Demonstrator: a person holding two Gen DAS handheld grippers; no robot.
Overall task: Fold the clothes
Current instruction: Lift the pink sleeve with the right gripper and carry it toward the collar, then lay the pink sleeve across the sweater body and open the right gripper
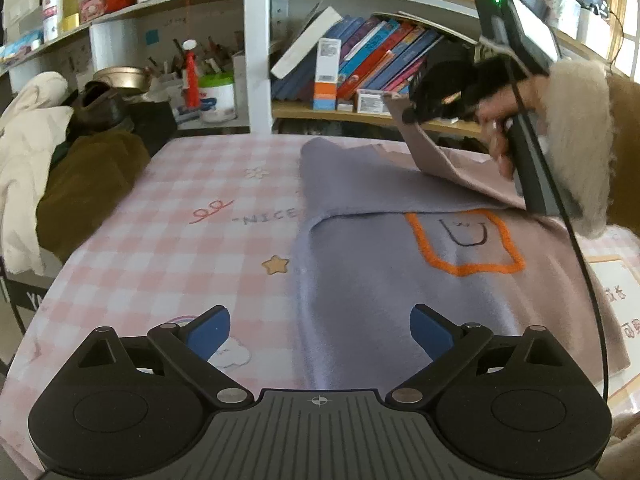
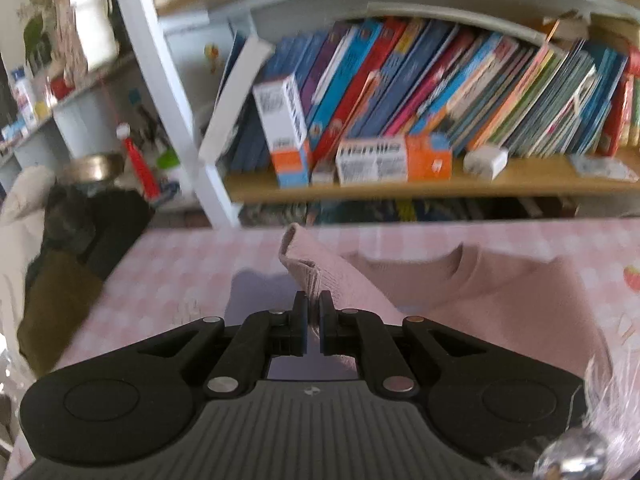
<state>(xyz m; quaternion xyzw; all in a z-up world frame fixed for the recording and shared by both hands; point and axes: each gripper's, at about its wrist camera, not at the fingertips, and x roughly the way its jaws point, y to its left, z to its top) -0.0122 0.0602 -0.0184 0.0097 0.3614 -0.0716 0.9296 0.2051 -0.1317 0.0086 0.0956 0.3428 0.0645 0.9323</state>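
Right claw (image 2: 313, 322) pinched tight on a ribbed pink edge of the sweater (image 1: 400, 312), lifted clear of the table (image 1: 192, 184); fold of cloth hanging back and to the right from that claw. Seen from the left wrist, same claw (image 1: 416, 114) up and far ahead on the right, dragging a pink flap (image 1: 440, 160) up off the garment. Sleeve cuff, fluffy and cream (image 1: 576, 140), just behind the handle.

Left claw (image 1: 320, 334) spread wide, gripping nothing, hovering low; sweater's near end lying directly between and ahead of its blue pads (image 1: 210, 334). Orange-outlined patch (image 1: 464, 246) on the chest ahead and slightly right of that claw.

Sweater flat on the pink checked table, ahead and right of the left claw; lavender left side already doubled inward, with a straight creased edge running across, just beyond the patch. Right side raised, not laid down.

Judged as partway: one fold lying in place, another in hand. Left to do, by the look of it: lay the lifted flap across, smooth it, then bring the length together into a compact bundle. Whether other garments wait nearby, unclear; heap of brown and cream cloth (image 1: 80, 184) far left of the left claw, possibly unrelated.
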